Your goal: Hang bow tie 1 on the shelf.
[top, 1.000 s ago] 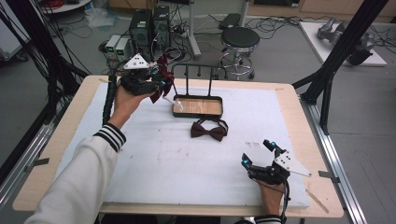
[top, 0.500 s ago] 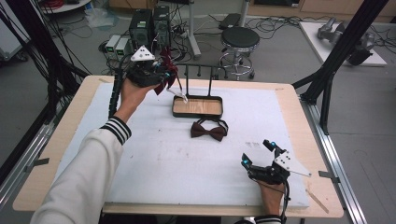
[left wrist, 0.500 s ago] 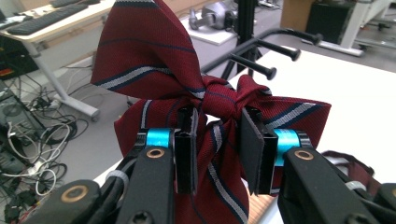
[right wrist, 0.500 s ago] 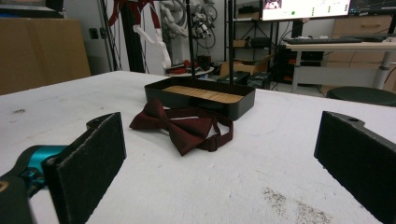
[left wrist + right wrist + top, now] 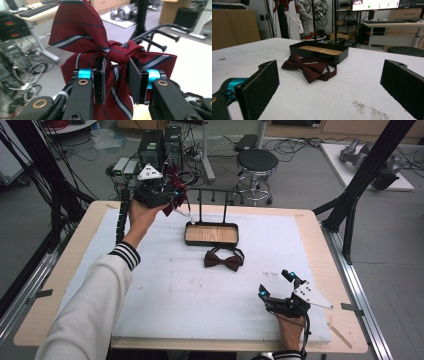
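Observation:
A red striped bow tie hangs in my left gripper, whose pads are shut on it just below the knot. In the high view that gripper is raised over the table's back left, with the striped bow tie just left of the black peg rack. The rack's wooden-floored tray stands on the mat. A dark maroon bow tie lies flat in front of the tray. My right gripper rests at the front right, open, facing the maroon bow tie and the tray.
A white foam mat covers most of the wooden table. Black frame posts stand at the right edge. Beyond the back edge are a stool, boxes of electronics and cables on the floor.
My left hand has carried the striped bow tie a little farther back and up, near the rack's top. The right gripper has stayed still.

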Demonstrator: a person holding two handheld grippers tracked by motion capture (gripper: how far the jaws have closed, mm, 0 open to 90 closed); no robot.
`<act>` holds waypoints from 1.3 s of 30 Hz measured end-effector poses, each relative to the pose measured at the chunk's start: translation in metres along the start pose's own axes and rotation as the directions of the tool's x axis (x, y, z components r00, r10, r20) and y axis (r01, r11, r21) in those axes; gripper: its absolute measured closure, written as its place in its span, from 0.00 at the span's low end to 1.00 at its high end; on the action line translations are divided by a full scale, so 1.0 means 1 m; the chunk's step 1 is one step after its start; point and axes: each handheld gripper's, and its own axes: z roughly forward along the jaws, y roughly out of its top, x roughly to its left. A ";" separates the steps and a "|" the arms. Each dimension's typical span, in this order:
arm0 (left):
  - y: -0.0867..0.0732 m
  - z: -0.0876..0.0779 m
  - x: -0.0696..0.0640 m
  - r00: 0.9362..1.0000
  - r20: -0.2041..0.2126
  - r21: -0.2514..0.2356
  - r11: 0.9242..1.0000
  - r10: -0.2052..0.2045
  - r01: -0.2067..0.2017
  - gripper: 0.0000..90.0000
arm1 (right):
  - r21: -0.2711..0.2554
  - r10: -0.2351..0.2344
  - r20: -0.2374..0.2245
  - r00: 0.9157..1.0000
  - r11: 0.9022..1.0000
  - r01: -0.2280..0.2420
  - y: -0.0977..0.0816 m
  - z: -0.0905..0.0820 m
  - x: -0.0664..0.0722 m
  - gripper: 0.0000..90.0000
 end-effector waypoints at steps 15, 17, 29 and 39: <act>-0.031 0.006 0.009 0.998 -0.046 0.078 0.996 -0.030 0.034 0.77 | -0.001 0.004 0.000 1.000 1.000 -0.004 0.000 0.000 -0.001 0.01; -0.034 0.005 0.010 0.998 -0.047 0.084 0.996 -0.031 0.034 0.76 | -0.002 0.006 0.001 1.000 1.000 -0.006 0.000 0.000 0.000 0.01; -0.065 0.009 0.010 0.998 -0.039 0.150 0.988 -0.042 0.047 0.76 | 0.000 0.002 0.002 1.000 1.000 -0.002 0.000 0.000 -0.001 0.01; -0.080 0.011 0.009 0.998 -0.032 0.165 0.984 -0.057 0.061 0.76 | 0.000 0.000 0.003 1.000 1.000 0.000 0.000 0.000 0.000 0.01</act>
